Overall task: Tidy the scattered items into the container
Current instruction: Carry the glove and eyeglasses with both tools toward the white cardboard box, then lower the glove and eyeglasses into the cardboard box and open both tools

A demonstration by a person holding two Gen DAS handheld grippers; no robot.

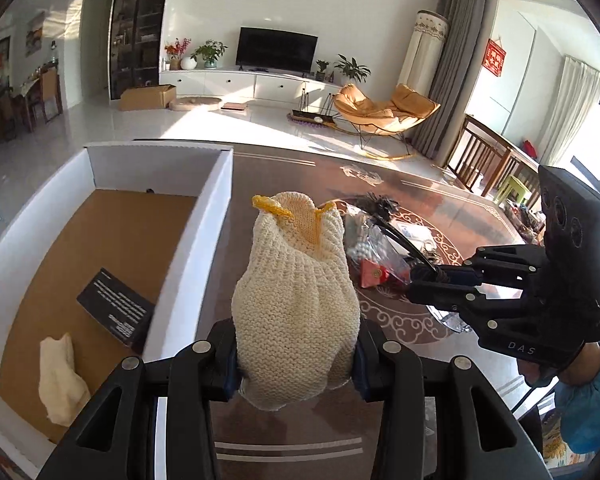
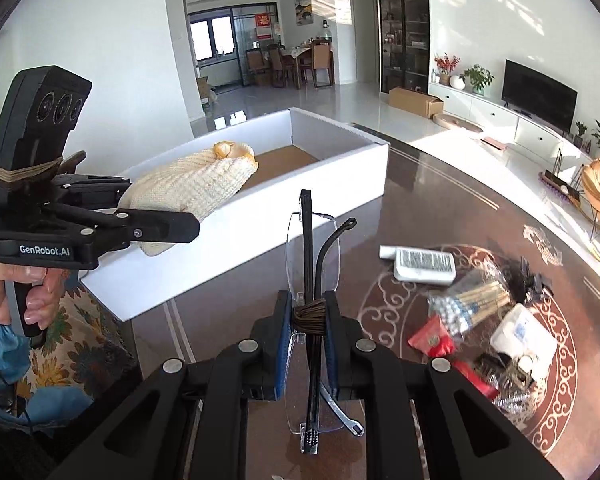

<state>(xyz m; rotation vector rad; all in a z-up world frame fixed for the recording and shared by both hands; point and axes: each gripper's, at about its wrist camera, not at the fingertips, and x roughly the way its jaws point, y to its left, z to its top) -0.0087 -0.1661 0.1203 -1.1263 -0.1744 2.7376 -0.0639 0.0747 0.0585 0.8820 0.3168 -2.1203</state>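
Two close wrist views, shared box [image 1: 216, 216]

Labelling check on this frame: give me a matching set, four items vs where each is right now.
Items:
1. knitted glove
2. folded glasses
3. black card
4. cotton swab pack

Places:
A. lying in the white box
B. on the dark table
C. in the right claw
D. in the left claw

Pairs: 1-D, 2-C, 3-A, 4-B
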